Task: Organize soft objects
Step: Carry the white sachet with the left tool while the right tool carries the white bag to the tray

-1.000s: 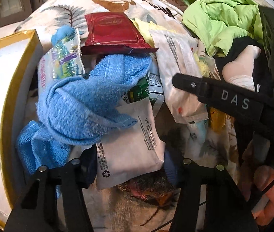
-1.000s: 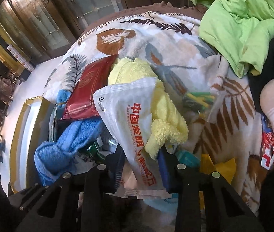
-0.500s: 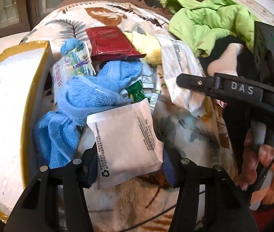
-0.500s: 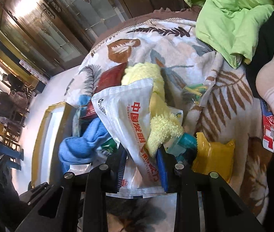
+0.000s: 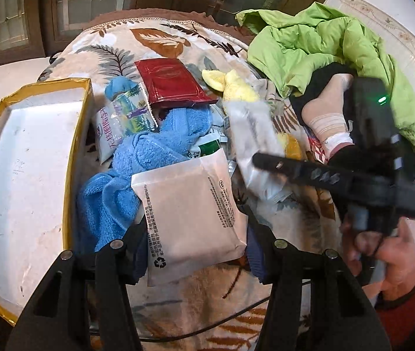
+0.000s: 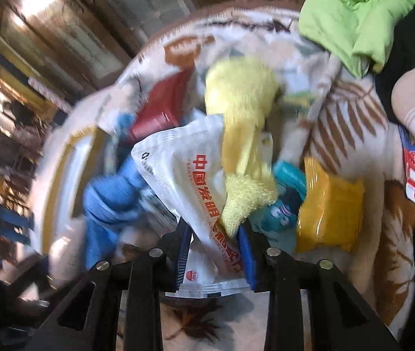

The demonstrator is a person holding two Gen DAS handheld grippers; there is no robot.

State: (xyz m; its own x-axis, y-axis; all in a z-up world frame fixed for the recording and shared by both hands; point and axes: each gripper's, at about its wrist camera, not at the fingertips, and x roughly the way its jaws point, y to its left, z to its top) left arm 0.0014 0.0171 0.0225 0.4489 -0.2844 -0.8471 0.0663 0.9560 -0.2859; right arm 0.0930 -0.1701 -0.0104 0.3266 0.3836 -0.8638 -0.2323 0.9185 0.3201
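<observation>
Left claw (image 5: 195, 251) clamped on beige pouch (image 5: 189, 219); right claw (image 6: 214, 242) clamped on white packet (image 6: 189, 193) plus yellow towel (image 6: 242, 158). Blue towel (image 5: 137, 169) left, beside white box (image 5: 26, 175).

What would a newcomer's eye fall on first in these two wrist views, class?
Probably the two clamped packets: a beige pouch in the left gripper and a white packet with red print in the right gripper. Behind them lies a bright heap on the leaf-print blanket: blue towel, red pouch, yellow cloth. A gold-edged white box lies left, a lime jacket far right.
</observation>
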